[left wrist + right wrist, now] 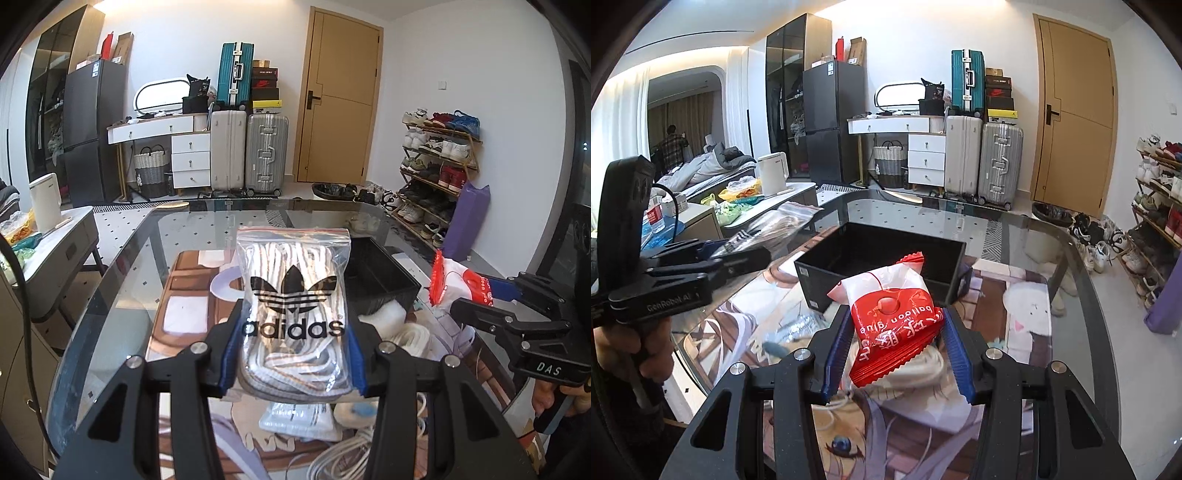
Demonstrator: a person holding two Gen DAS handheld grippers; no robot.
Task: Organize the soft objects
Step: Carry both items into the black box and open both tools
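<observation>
My left gripper [291, 332] is shut on a clear zip bag of white laces [291, 295] with a black logo, held upright above the glass table [122, 266]. My right gripper [894, 332] is shut on a red and white balloon-glue packet [890, 314], also lifted off the table. An open black box [882, 251] stands on the table just beyond both loads. In the left wrist view the right gripper [476, 295] shows at the right edge with the packet [458, 282]. In the right wrist view the left gripper [738, 254] shows at the left with the laces bag [768, 227].
More soft packs and loose white cord [410, 339] lie on the printed mat [192, 295] below my left gripper. A side table with a white kettle [772, 173] stands left of the glass table. Suitcases [266, 155], a door and a shoe rack [436, 173] line the far walls.
</observation>
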